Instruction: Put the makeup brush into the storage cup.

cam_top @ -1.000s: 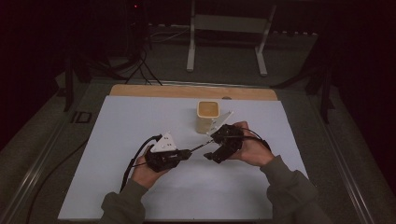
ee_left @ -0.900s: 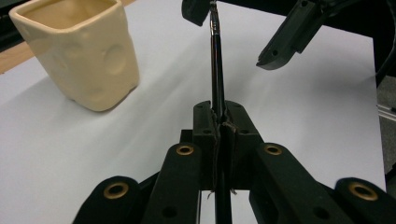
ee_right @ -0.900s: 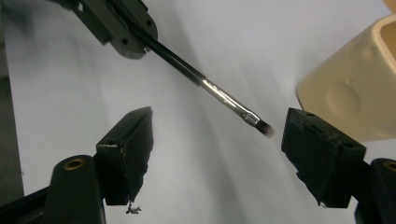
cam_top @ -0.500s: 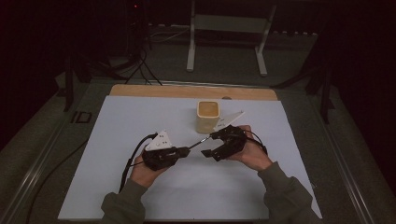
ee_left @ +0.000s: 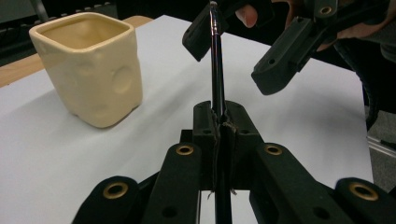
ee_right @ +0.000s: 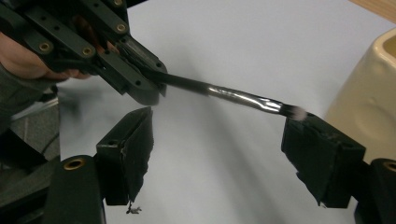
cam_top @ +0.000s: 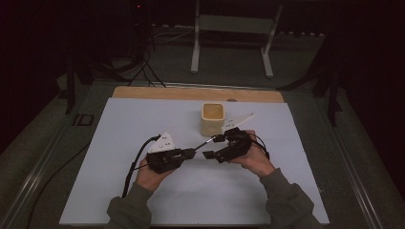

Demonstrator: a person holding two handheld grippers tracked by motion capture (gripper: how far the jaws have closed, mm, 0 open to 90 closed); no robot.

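Observation:
A thin dark brush (cam_top: 203, 144) with a silver ferrule and a pale tip is clamped in my left gripper (cam_top: 191, 153), which is shut on its handle. In the left gripper view the brush (ee_left: 215, 56) sticks straight out past the closed jaws of my left gripper (ee_left: 219, 122) toward the right gripper (ee_left: 240, 46). My right gripper (ee_right: 224, 149) stands open, with the brush (ee_right: 233, 97) crossing above its gap and the tip at the edge of one jaw. A cream square cup (cam_top: 212, 119) stands just behind both grippers.
A white sheet (cam_top: 143, 119) covers the table, with a wooden strip (cam_top: 191, 93) along its far edge. A metal stand (cam_top: 234, 28) rises behind the table. The left gripper's cable (cam_top: 133, 167) trails toward the person.
The right hand has shifted and turned slightly beside the brush tip. The left hand and the cup have stayed where they were.

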